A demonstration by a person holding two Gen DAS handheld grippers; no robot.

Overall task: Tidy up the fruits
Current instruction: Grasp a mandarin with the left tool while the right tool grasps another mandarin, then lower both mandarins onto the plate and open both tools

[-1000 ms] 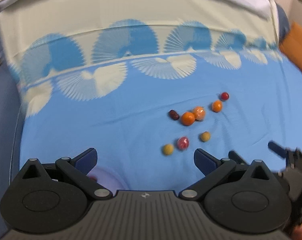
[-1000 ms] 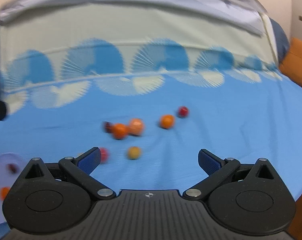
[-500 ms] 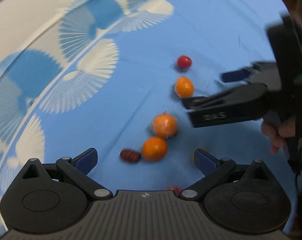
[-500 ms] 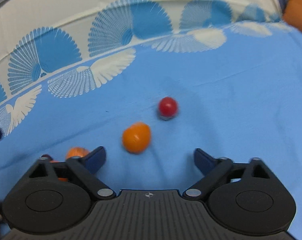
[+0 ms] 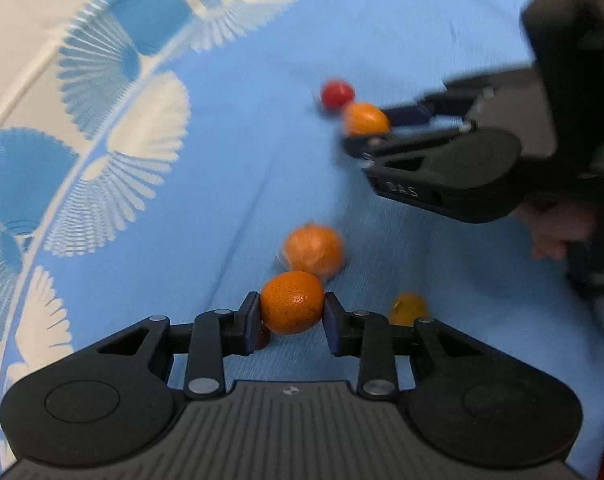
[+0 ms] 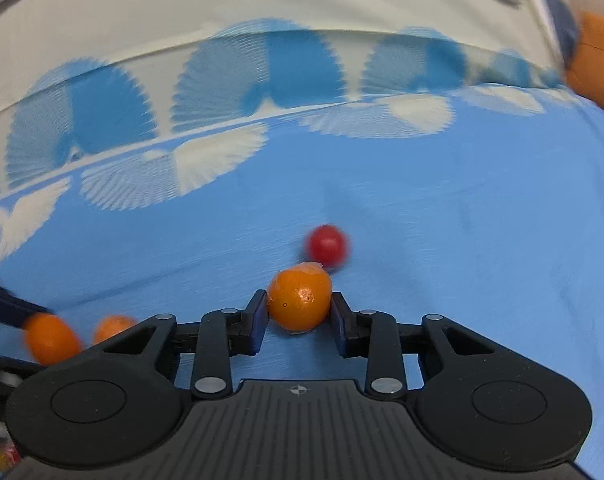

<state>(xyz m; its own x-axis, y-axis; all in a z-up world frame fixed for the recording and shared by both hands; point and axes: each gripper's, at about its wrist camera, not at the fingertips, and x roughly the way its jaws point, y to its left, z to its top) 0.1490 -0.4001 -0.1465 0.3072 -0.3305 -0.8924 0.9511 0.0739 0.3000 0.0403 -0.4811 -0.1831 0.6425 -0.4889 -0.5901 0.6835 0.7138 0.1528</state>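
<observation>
Left gripper (image 5: 292, 314) clamps a speckled orange fruit (image 5: 292, 302) between closed pads, above the blue patterned cloth (image 5: 222, 184). Right gripper (image 6: 299, 310) grips a second orange fruit (image 6: 300, 300). Beyond it lies a red fruit (image 6: 327, 245). Only the left view shows a wrapped orange fruit (image 5: 313, 250) and a yellow fruit (image 5: 408, 309). No container is visible.

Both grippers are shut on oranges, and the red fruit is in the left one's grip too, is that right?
Not quite. The red fruit lies free on the sheet, just beyond the right gripper and its orange, as the right wrist view shows. The left gripper holds only an orange.
</observation>
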